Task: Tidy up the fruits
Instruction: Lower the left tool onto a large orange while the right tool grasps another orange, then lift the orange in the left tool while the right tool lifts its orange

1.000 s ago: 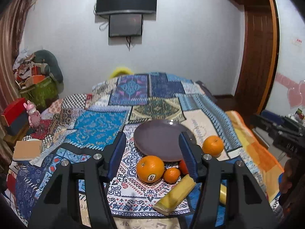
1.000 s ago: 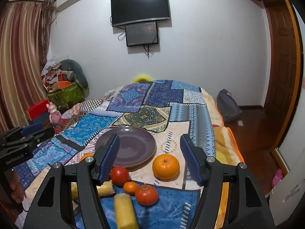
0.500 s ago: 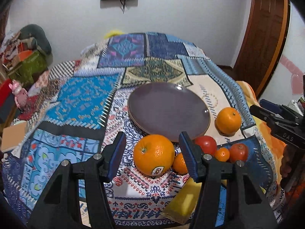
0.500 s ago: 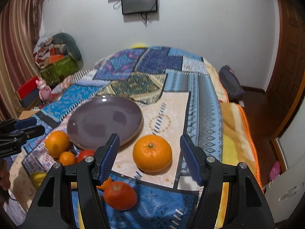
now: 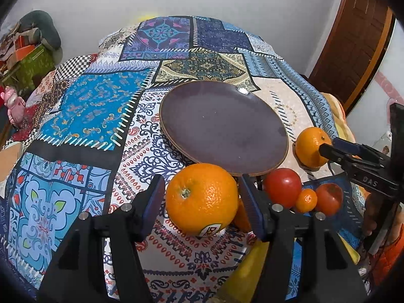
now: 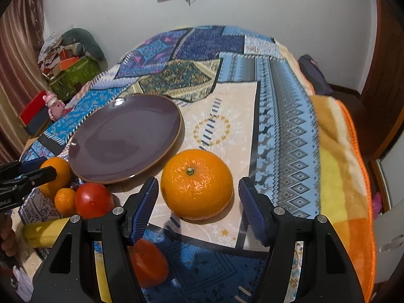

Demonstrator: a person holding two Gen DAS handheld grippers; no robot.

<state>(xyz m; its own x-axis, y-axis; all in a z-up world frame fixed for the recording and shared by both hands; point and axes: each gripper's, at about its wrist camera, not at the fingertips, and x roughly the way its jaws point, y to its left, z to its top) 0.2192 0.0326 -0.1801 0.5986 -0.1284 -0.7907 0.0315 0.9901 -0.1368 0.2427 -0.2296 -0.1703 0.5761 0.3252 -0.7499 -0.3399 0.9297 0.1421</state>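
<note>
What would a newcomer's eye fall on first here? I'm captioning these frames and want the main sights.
First, two big oranges, each framed by open blue-padded fingers: the stickered orange before the left gripper, the other orange before the right gripper. Between them lies an empty dark purple plate on the bright patchwork bedspread, with a red tomato beside its near rim.

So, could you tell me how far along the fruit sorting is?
Nothing is done: the plate is bare. In hand: the left hand-held gripper straddles the stickered orange, the right hand-held gripper the other orange, both open. Left: all the fruit, including tomatoes and the mandarin.
</note>
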